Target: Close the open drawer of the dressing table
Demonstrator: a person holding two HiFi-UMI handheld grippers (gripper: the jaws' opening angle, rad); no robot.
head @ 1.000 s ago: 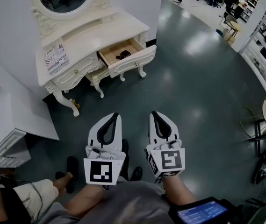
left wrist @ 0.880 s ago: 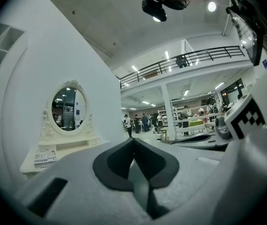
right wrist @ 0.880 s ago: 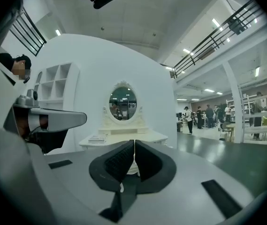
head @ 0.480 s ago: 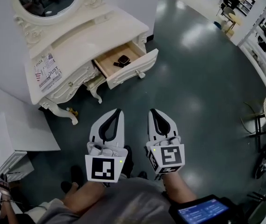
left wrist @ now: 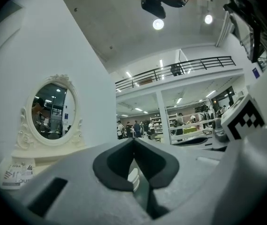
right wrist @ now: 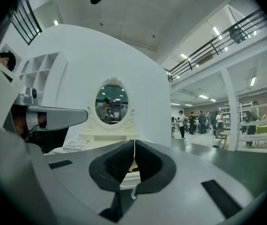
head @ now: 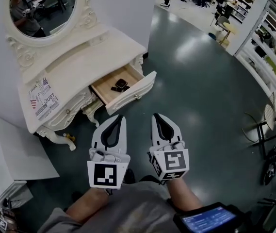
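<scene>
Drawer (head: 130, 95) stands pulled out of bench (head: 79, 64) front, dark items (head: 120, 85) inside. Left tool (head: 117, 118) and right tool (head: 157, 116), both pressed together and empty, short of bench. Best: meet drawer face squarely, push straight.

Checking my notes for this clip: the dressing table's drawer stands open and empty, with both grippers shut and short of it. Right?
Not empty: the head view shows small dark items lying in the open drawer. The rest holds.
</scene>
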